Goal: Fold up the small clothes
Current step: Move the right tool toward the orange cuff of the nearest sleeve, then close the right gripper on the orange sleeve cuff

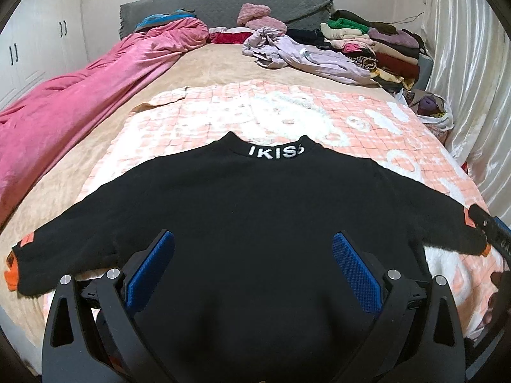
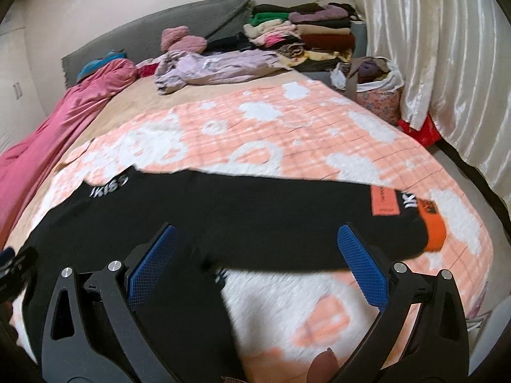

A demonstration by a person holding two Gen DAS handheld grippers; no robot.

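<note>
A small black sweater [image 1: 249,204] with white "IKISS" lettering on its collar [image 1: 276,152] lies flat on the peach checked blanket [image 1: 287,111], sleeves spread to both sides. Orange cuffs end the left sleeve [image 1: 12,274] and the right sleeve [image 2: 432,226]. My left gripper [image 1: 253,242] hovers open over the sweater's lower middle, nothing between its blue pads [image 1: 150,271]. My right gripper [image 2: 255,242] is open above the right sleeve [image 2: 287,220] near the armpit, holding nothing. Part of the right gripper [image 1: 491,233] shows at the left wrist view's right edge.
A pink duvet [image 1: 80,105] runs along the bed's left side. A crumpled lilac garment [image 1: 300,54] and a stack of folded clothes [image 1: 377,44] lie near the grey headboard [image 1: 223,6]. A white bag of clothes [image 2: 373,76] and shiny curtains [image 2: 447,63] stand at the right.
</note>
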